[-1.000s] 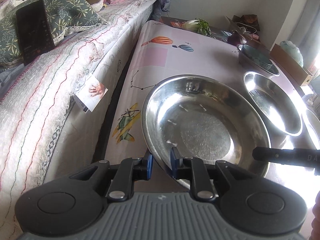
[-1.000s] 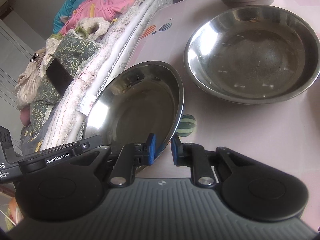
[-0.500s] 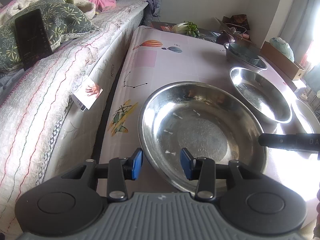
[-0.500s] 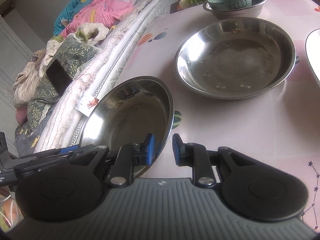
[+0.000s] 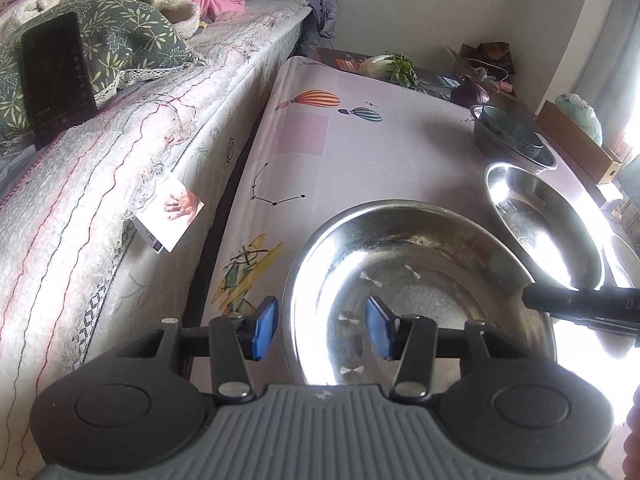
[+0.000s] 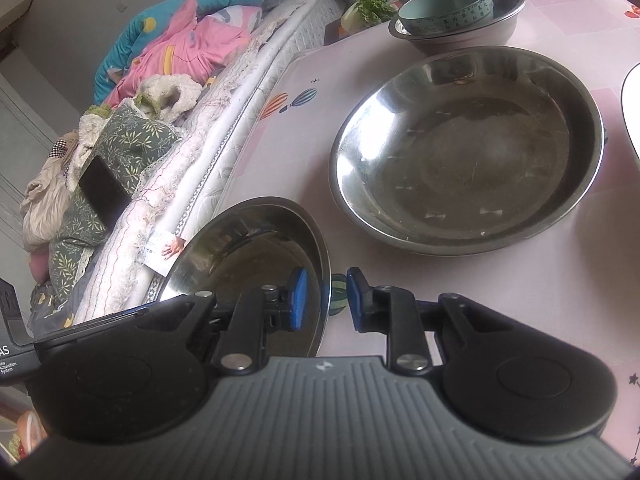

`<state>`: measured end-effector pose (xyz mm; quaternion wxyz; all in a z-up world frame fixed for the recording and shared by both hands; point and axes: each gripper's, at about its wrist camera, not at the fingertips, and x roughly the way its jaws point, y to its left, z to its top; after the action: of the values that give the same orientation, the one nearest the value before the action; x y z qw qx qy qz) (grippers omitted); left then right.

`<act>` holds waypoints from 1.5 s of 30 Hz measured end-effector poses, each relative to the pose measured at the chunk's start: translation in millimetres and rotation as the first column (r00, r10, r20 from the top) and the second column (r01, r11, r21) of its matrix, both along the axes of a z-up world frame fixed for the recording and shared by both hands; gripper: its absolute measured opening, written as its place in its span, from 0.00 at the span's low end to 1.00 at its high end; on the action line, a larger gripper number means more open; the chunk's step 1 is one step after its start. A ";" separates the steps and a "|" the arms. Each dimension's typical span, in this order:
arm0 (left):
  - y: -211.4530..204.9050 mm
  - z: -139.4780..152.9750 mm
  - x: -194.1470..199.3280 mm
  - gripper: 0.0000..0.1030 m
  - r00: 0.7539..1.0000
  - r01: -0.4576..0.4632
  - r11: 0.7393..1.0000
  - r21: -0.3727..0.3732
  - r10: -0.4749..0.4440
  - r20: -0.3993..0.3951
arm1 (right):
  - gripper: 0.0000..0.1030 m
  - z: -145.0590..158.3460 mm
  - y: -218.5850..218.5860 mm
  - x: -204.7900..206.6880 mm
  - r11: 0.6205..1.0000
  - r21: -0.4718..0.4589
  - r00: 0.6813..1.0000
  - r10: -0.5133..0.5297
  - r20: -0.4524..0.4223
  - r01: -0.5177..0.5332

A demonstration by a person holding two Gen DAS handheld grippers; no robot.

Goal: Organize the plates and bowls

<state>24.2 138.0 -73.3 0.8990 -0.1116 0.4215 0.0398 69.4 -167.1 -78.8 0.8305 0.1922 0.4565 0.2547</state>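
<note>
Left wrist view: left gripper (image 5: pixel 322 328) jaws have just been opening, straddling near rim of steel plate (image 5: pixel 420 300) at lower centre, pads clear. Right gripper (image 6: pixel 326 300) also released, straddling its rim. Back both straight off before moving to bigger plate (image 6: pixel 468 148).

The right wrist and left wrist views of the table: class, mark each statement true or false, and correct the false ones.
1. A teal bowl sits inside a steel bowl. True.
2. The two big steel dishes are stacked. False: the near steel dish and the far steel dish lie apart.
3. A dark phone leans on a leaf-patterned pillow. True.
4. The tablecloth is plain white. False: the tablecloth is pink with printed hot-air balloons.
</note>
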 end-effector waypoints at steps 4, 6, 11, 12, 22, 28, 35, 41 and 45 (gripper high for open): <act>-4.7 1.2 -0.4 0.44 1.000 0.010 1.000 0.016 -0.010 -0.003 | 0.22 1.7 4.3 -1.4 1.000 -0.003 1.000 0.016 0.005 -0.016; -4.6 1.9 -2.1 0.44 1.000 0.014 1.000 0.006 -0.014 -0.009 | 0.22 2.3 2.7 -3.2 1.000 -0.006 1.000 0.015 0.005 -0.015; -7.0 3.1 -10.4 0.44 0.999 0.040 0.999 -0.024 -0.041 -0.021 | 0.22 2.5 -5.9 -8.2 1.000 -0.003 1.000 0.006 -0.006 -0.006; -8.5 3.1 -12.6 0.44 0.999 0.048 0.998 -0.028 -0.049 -0.024 | 0.22 2.7 -7.3 -9.5 1.000 -0.006 1.000 0.005 -0.006 -0.005; -17.2 2.4 -24.2 0.44 0.996 0.086 0.995 -0.044 -0.088 -0.026 | 0.22 3.5 -20.1 -17.4 1.000 -0.004 1.000 -0.017 -0.002 0.017; -17.0 -4.4 -14.0 0.44 0.996 0.079 0.996 -0.042 -0.080 -0.040 | 0.22 1.9 -17.2 -16.9 0.999 -0.028 0.999 -0.028 0.019 0.029; -19.5 -6.8 -8.2 0.40 0.997 0.072 0.997 -0.025 -0.073 -0.037 | 0.18 -4.5 -14.2 -17.1 0.999 -0.038 1.000 -0.023 0.017 0.024; -18.1 -5.7 -8.2 0.34 0.997 0.064 0.998 -0.022 -0.065 -0.035 | 0.15 -4.2 -12.0 -18.2 0.999 -0.045 1.000 -0.016 0.022 0.017; -19.6 -5.6 -9.1 0.34 0.997 0.066 0.997 -0.028 -0.067 -0.037 | 0.16 -3.4 -13.2 -18.2 0.999 -0.046 1.000 -0.019 0.022 0.020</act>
<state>15.0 118.4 -78.9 0.8901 -0.1087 0.4427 0.0062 51.2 -180.3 -82.1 0.8420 0.1748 0.4516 0.2379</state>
